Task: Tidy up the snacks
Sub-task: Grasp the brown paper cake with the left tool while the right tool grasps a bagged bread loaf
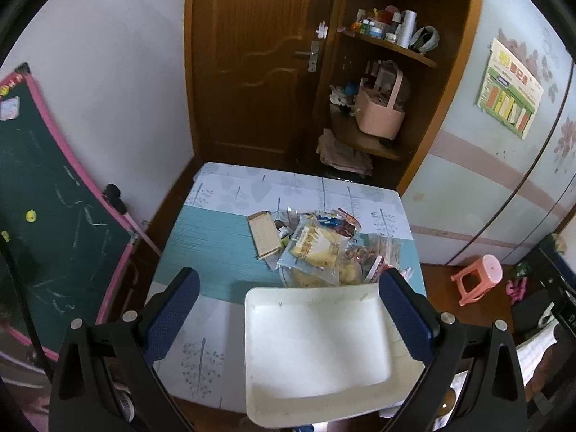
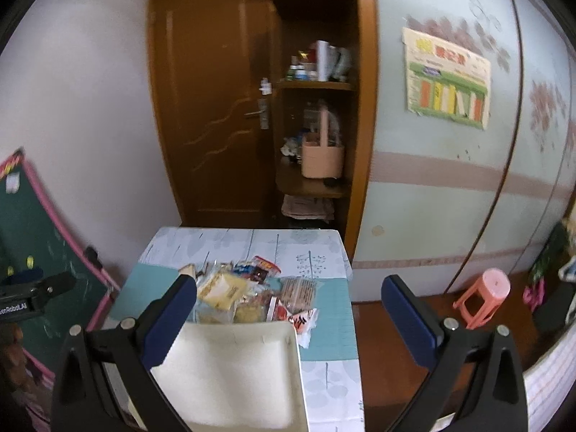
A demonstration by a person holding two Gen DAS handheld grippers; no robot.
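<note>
A pile of snack packets (image 1: pixel 320 248) lies in the middle of the small table (image 1: pixel 212 252), with a flat tan box (image 1: pixel 264 234) at its left edge. An empty white tray (image 1: pixel 316 352) sits at the table's near edge, touching the pile. My left gripper (image 1: pixel 288 309) is open and empty above the tray's near half. In the right wrist view the pile (image 2: pixel 248 288) and the tray (image 2: pixel 234 370) sit low and left. My right gripper (image 2: pixel 288 316) is open and empty above the tray's right side.
A brown door (image 1: pixel 252 61) and a shelf unit with a pink basket (image 1: pixel 381 111) stand behind the table. A green chalkboard (image 1: pixel 46 223) leans at the left. A pink stool (image 1: pixel 478 277) stands on the floor at the right. The other gripper (image 2: pixel 32 288) shows at the far left.
</note>
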